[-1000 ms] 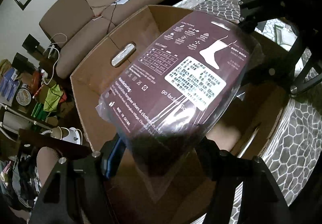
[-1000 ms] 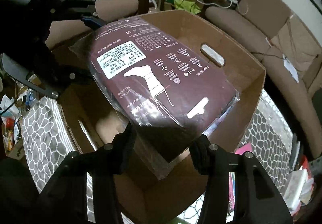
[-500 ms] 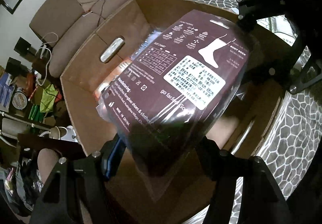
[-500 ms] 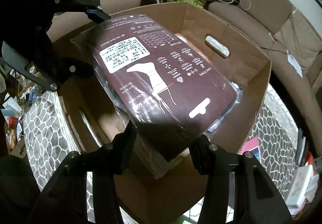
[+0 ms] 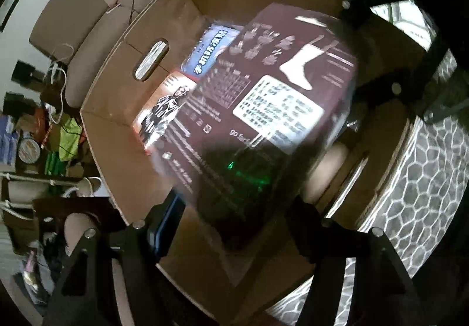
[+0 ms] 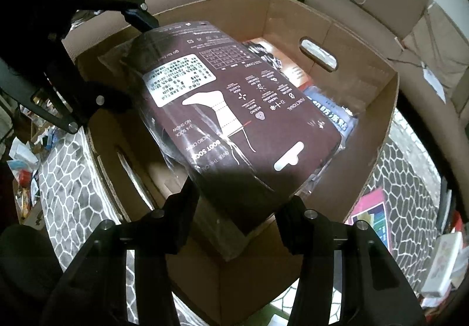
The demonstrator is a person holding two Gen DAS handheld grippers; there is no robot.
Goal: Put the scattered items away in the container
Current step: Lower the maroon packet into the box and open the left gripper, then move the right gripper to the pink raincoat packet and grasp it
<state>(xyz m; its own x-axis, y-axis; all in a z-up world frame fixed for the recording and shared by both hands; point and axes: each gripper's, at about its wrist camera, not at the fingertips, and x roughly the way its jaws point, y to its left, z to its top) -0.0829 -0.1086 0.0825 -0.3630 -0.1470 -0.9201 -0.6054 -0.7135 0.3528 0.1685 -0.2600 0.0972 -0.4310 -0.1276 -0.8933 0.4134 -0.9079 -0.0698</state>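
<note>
A dark maroon sock package [image 5: 263,109] in clear plastic hangs inside a big open cardboard box [image 5: 117,126]. My left gripper [image 5: 234,223] is shut on one end of the package. My right gripper [image 6: 237,203] is shut on the opposite end of the package [image 6: 234,109]. The package sits below the rim of the box [image 6: 366,56], tilted, just above other packs. The left gripper [image 6: 140,15] shows across the box in the right wrist view.
An orange pack [image 5: 164,109] and a blue pack [image 5: 211,50] lie in the box under the sock package. The box stands on a grey cobble-pattern surface [image 5: 425,179]. A brown sofa [image 6: 410,12] is behind. Books and papers [image 6: 372,217] lie beside the box.
Both grippers have lowered the sock package into the box. The orange and blue packs beneath it have come into view.
</note>
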